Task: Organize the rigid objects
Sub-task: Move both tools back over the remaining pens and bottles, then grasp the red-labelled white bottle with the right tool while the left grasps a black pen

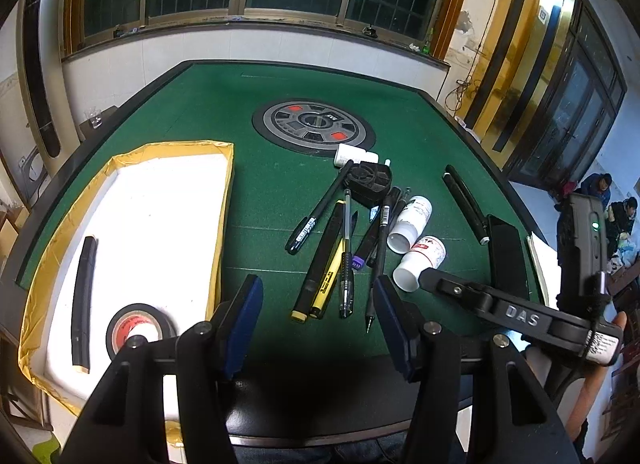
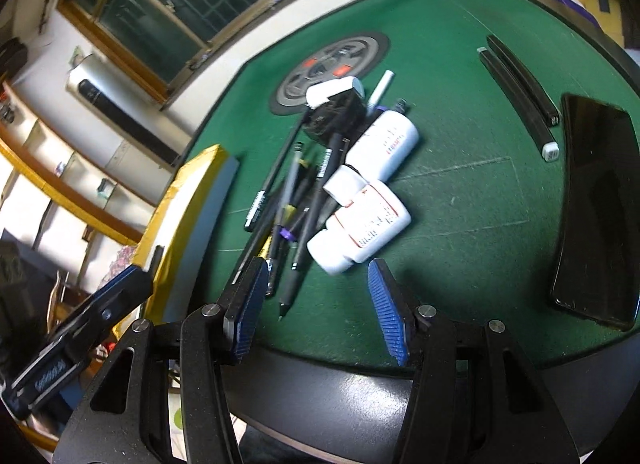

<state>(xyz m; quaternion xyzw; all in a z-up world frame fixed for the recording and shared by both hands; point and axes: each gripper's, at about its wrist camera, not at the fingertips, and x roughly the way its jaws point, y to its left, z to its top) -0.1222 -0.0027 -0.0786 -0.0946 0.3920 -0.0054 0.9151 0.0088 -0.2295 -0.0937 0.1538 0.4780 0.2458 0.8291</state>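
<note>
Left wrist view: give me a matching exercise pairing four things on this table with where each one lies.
Things:
1. roll of tape
2. phone
3. white bottles
4. round grey panel

Places:
A. set in the middle of the green tabletop
B. inside the yellow-edged tray
C. flat near the table's right edge
D. on their sides beside the pile of pens

Pairs: 1-B, 2-C, 3-D, 4-A

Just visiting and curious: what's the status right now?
Left gripper and right gripper open, empty. Pens and bottles piled on green table. Tray holds tape roll. Nothing blocking.
</note>
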